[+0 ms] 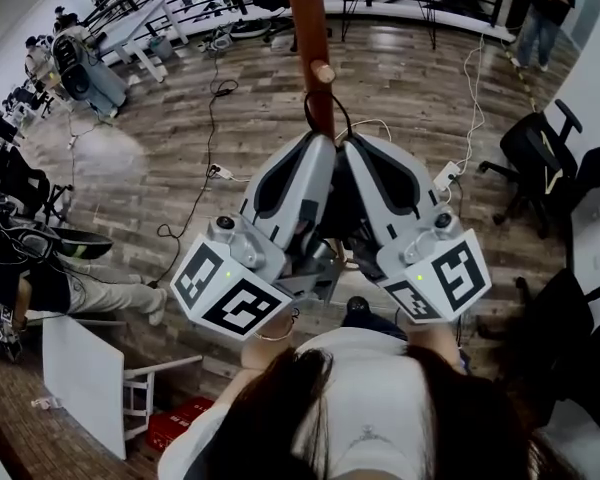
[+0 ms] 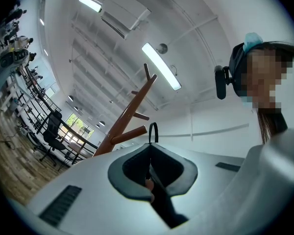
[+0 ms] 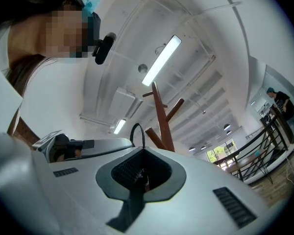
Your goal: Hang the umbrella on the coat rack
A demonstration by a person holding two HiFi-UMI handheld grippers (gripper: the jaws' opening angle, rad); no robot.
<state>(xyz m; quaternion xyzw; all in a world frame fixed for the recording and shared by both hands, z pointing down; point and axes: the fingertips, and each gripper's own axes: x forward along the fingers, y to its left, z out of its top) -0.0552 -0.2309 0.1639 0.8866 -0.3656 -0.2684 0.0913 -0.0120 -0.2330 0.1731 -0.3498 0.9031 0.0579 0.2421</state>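
The brown wooden coat rack rises just ahead of me, one peg pointing my way. Both grippers are raised side by side and angled up at it. A folded black umbrella sits squeezed between them. Its thin black strap loop stands up beside the pole, just below the peg. My left gripper and right gripper are each shut on the umbrella. In the left gripper view the loop pokes above the shut jaws near the rack. The right gripper view shows the loop beside the rack.
Wood floor below with black and white cables. Black office chairs stand at the right, a white tabletop lies at the lower left. People sit at the left edge, and a person stands by the railing far right.
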